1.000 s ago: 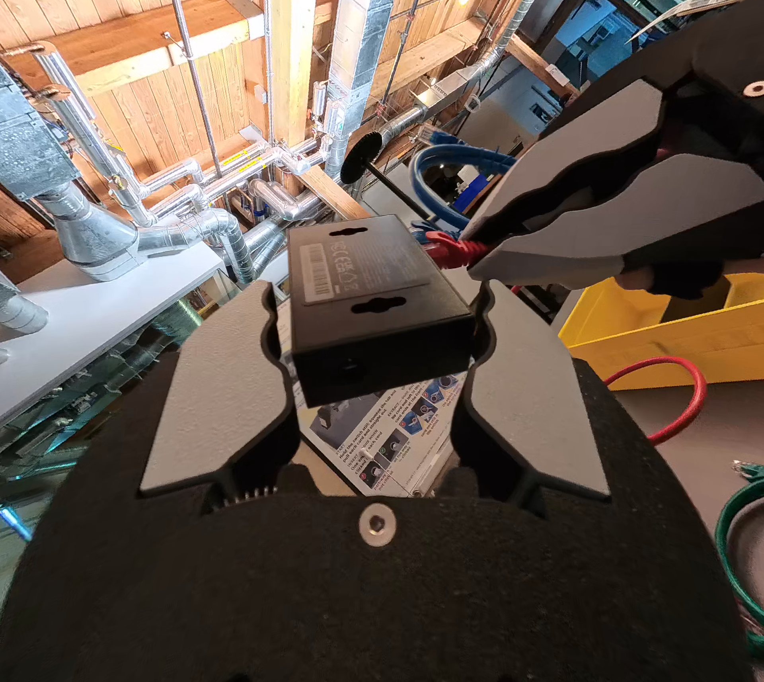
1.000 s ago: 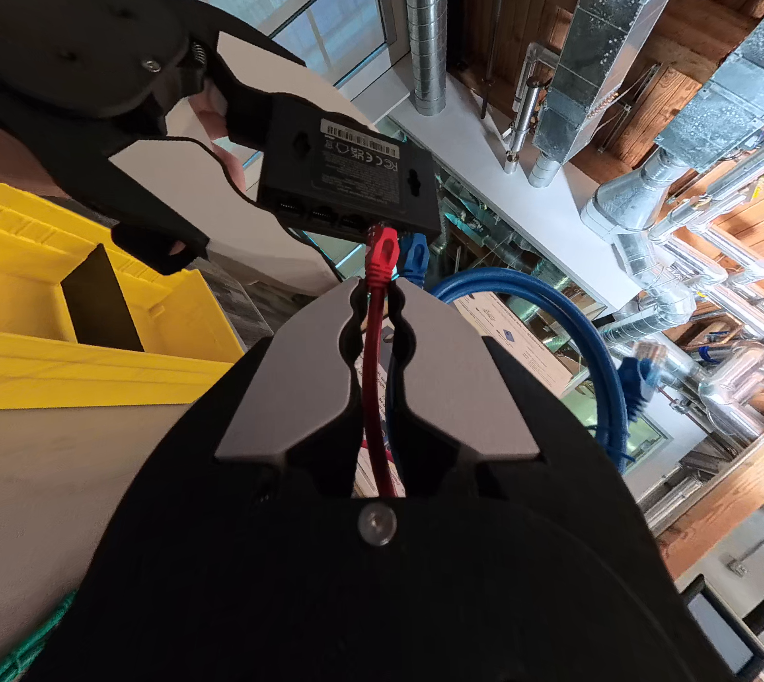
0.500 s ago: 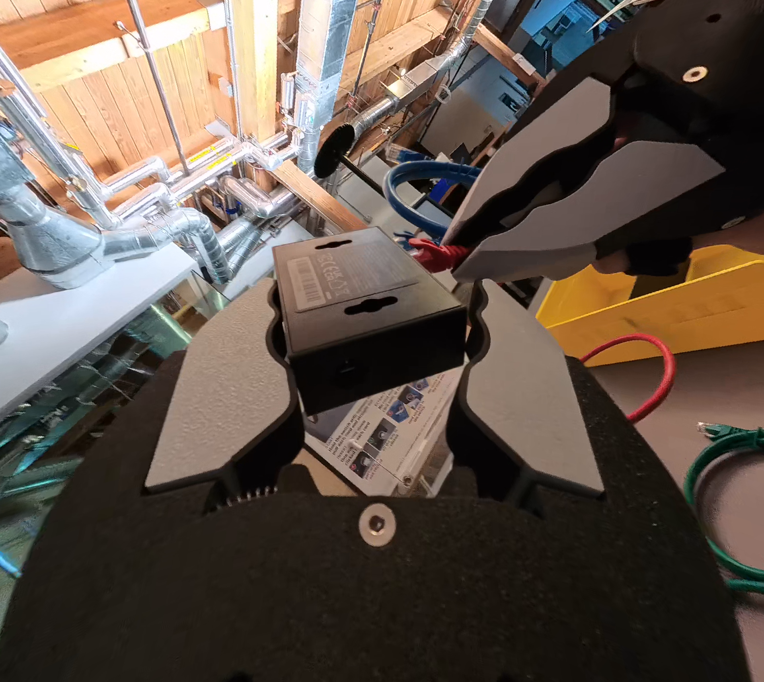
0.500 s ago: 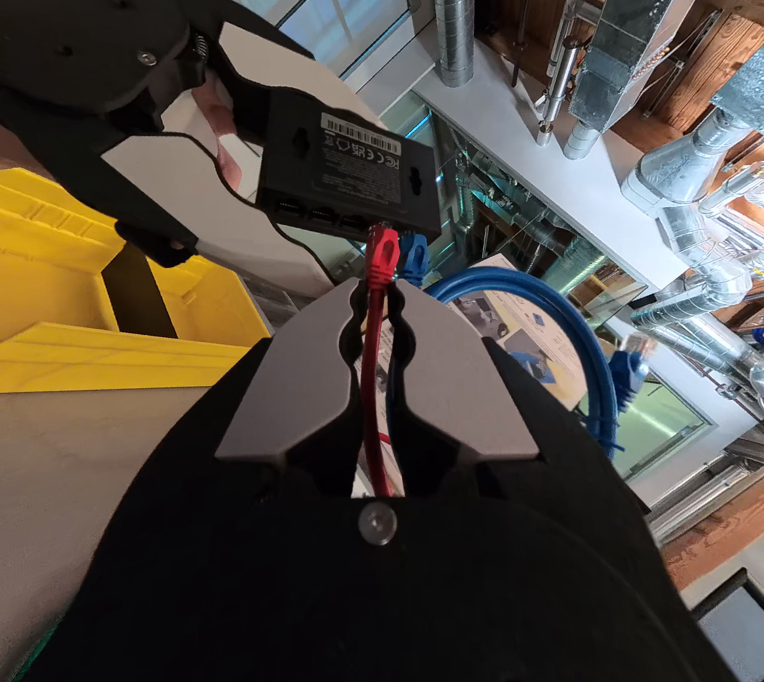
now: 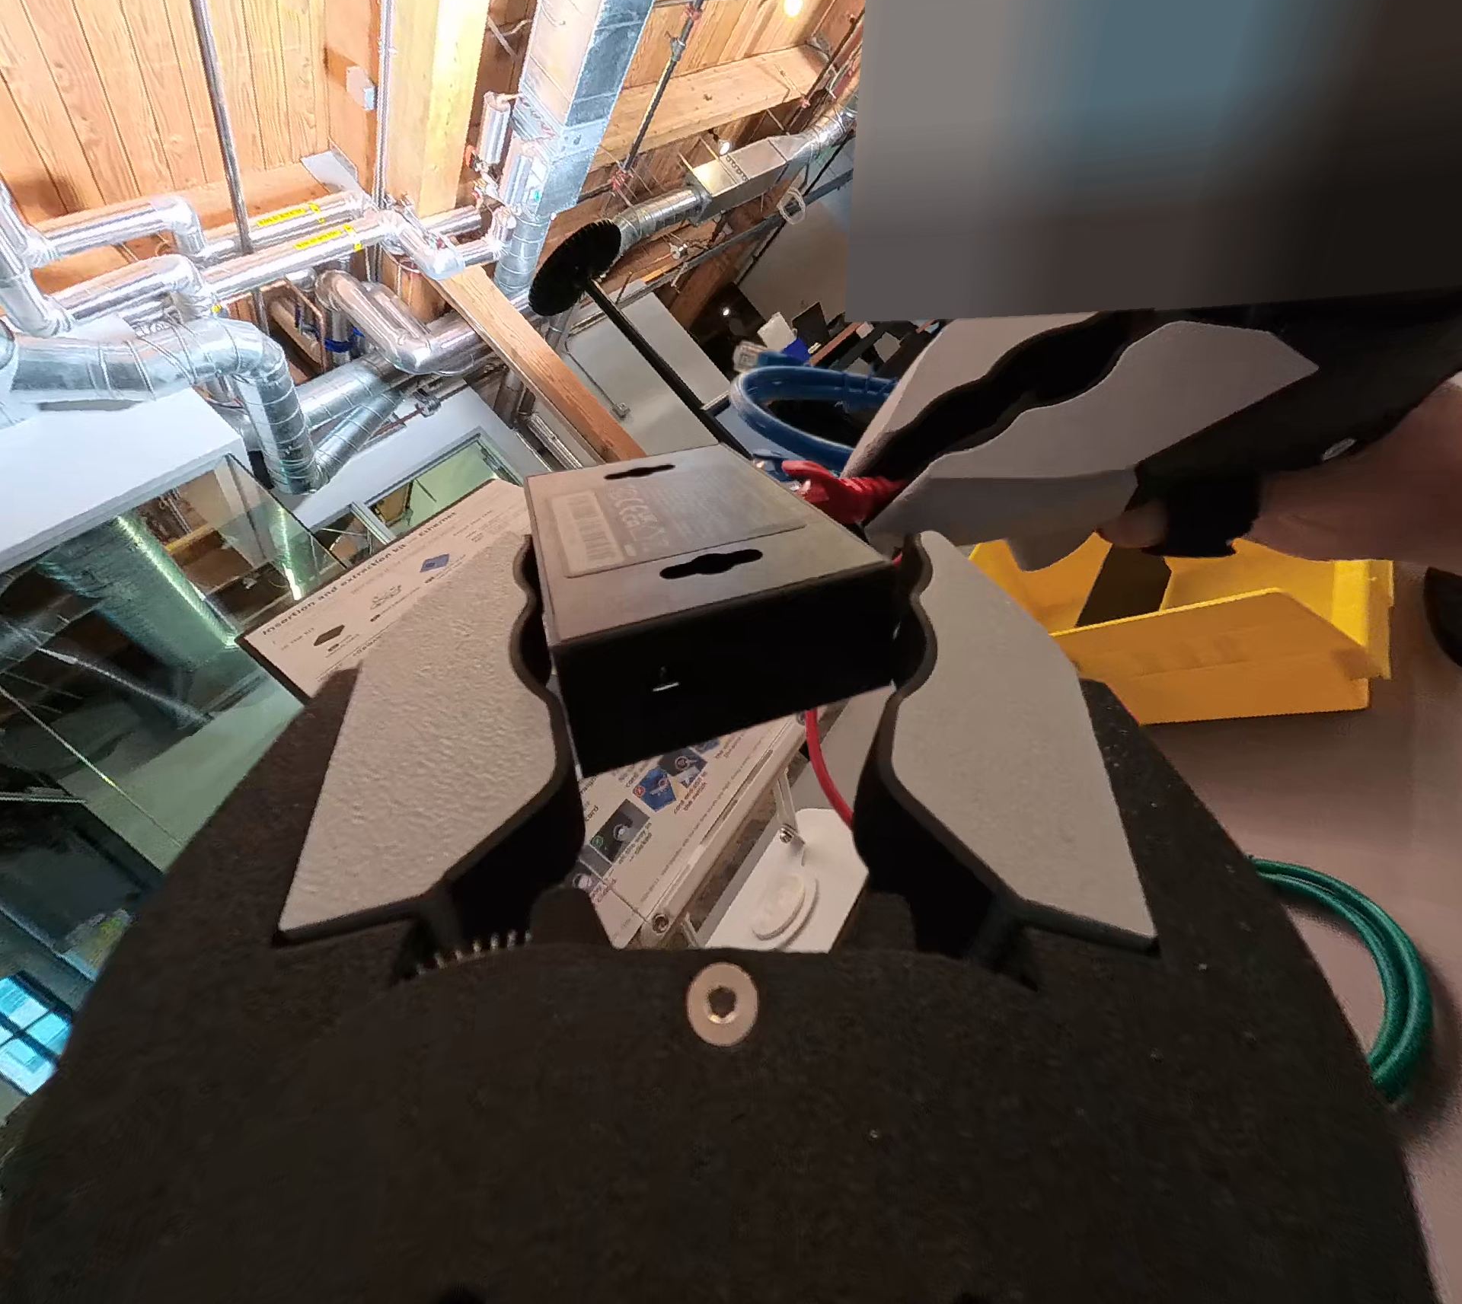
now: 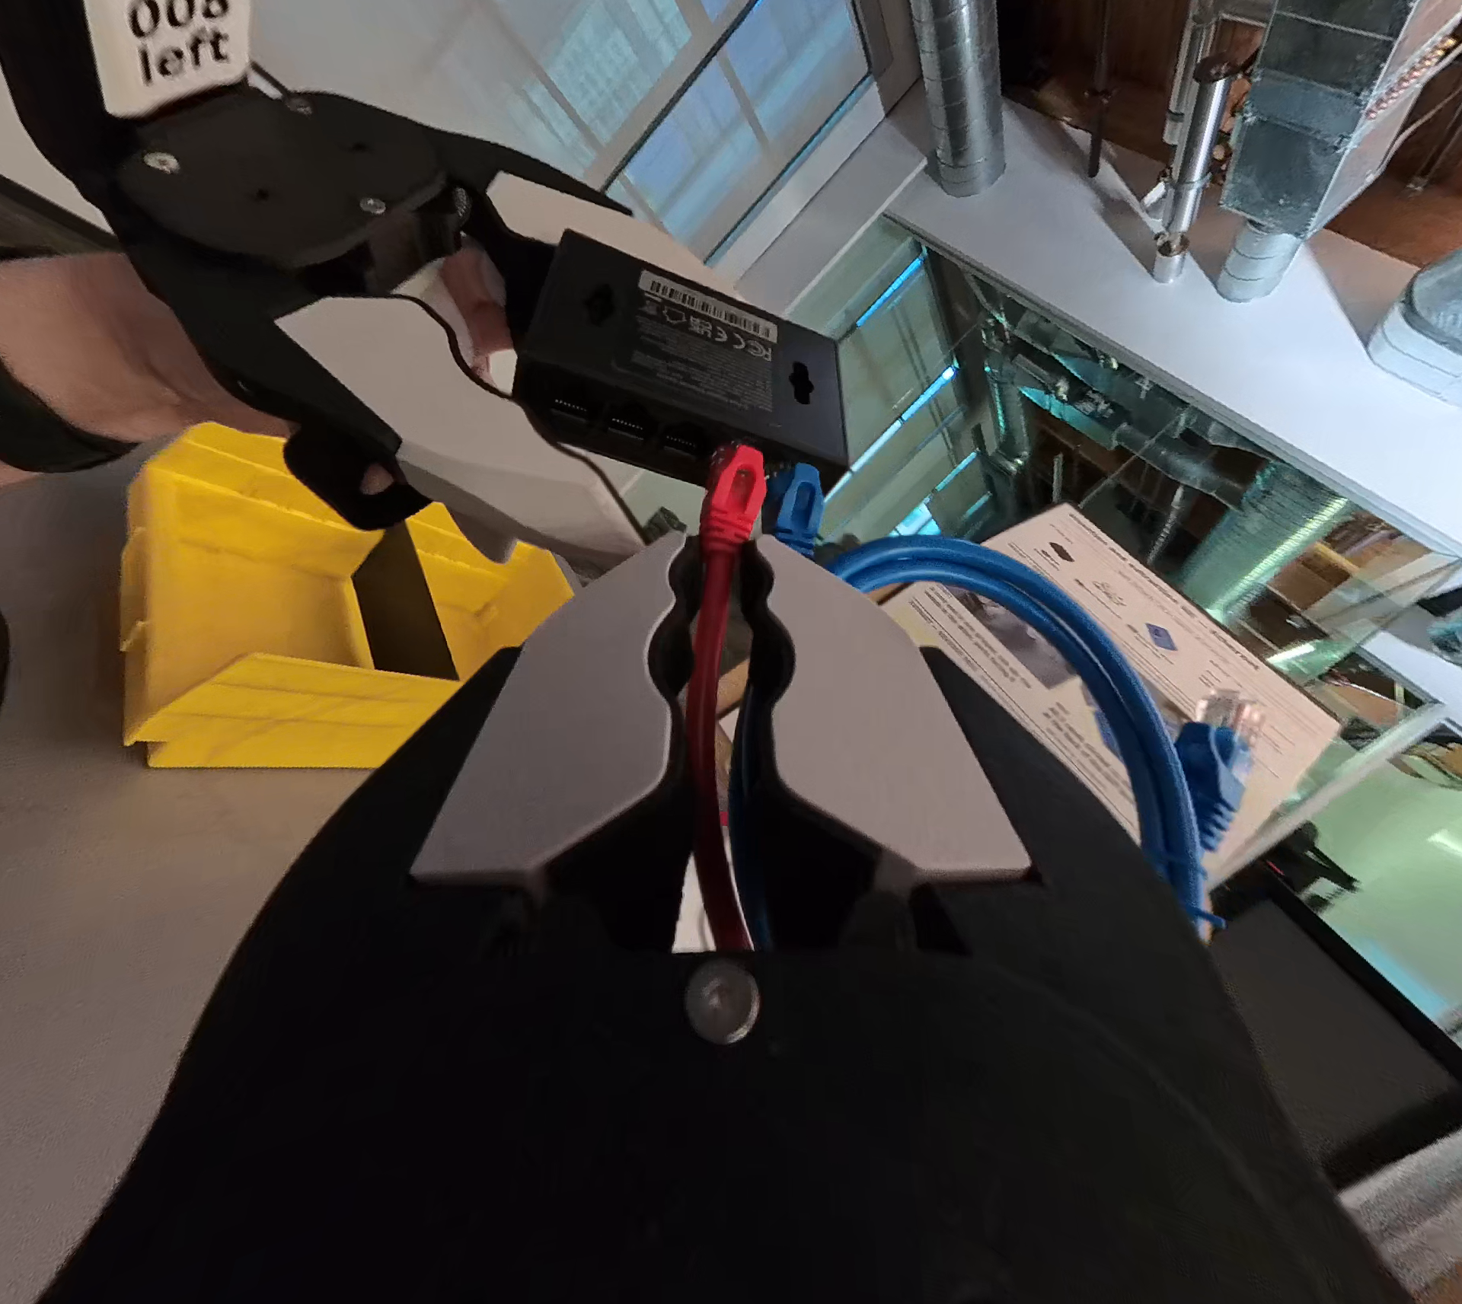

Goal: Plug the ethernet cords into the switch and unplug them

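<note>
Both grippers: black textured bodies, grey wavy-edged fingers (image 5: pixel 427 728), silver hex screw (image 5: pixel 721 1006) centred behind the jaws. Left gripper (image 6: pixel 475 348) carries a white printed tag (image 6: pixel 170 32) behind its jaws.

An industrial workshop loft: timber ceiling (image 5: pixel 119 80), exposed metal ducts (image 5: pixel 570 40), yellow parts bin (image 6: pixel 261 602).

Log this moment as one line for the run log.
left gripper: shut on switch | right gripper: shut on red cord, plug at port | blue cord: plugged in | green cord: on table
</note>
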The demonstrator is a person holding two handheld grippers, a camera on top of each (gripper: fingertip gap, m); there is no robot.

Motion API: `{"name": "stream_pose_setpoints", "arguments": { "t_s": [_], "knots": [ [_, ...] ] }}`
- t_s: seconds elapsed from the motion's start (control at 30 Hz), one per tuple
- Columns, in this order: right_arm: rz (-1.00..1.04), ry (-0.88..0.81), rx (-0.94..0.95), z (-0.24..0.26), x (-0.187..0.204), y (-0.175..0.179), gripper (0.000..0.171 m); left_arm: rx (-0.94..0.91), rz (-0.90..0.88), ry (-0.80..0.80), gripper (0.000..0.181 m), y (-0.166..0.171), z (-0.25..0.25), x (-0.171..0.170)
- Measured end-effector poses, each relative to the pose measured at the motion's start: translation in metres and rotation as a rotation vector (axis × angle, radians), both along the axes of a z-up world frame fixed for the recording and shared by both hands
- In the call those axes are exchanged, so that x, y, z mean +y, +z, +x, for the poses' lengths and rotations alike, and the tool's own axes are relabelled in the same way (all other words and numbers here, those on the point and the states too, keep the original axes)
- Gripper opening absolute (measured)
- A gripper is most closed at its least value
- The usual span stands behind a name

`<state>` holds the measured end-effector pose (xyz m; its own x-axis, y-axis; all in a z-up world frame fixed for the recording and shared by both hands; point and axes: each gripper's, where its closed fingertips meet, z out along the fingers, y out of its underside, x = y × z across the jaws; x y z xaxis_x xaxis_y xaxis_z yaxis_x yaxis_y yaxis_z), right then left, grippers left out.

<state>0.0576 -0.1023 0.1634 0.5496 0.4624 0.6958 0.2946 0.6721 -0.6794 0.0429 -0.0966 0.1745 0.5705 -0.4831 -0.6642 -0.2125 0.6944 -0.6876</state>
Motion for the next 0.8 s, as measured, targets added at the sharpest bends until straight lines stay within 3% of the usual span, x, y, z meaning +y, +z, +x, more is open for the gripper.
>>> {"name": "stream_pose_setpoints", "arguments": {
  "t_s": [0.4, 0.8],
  "knots": [
    [-0.015, 0.104, 0.003, 0.004, -0.003, 0.000, 0.010, -0.022, -0.024, -0.071, 0.087, 0.004, 0.003, -0.010],
    [0.065, 0.081, -0.040, 0.005, -0.010, 0.001, 0.010, -0.012, 0.001, -0.074, 0.086, 0.004, 0.003, -0.013]
  ]
}}
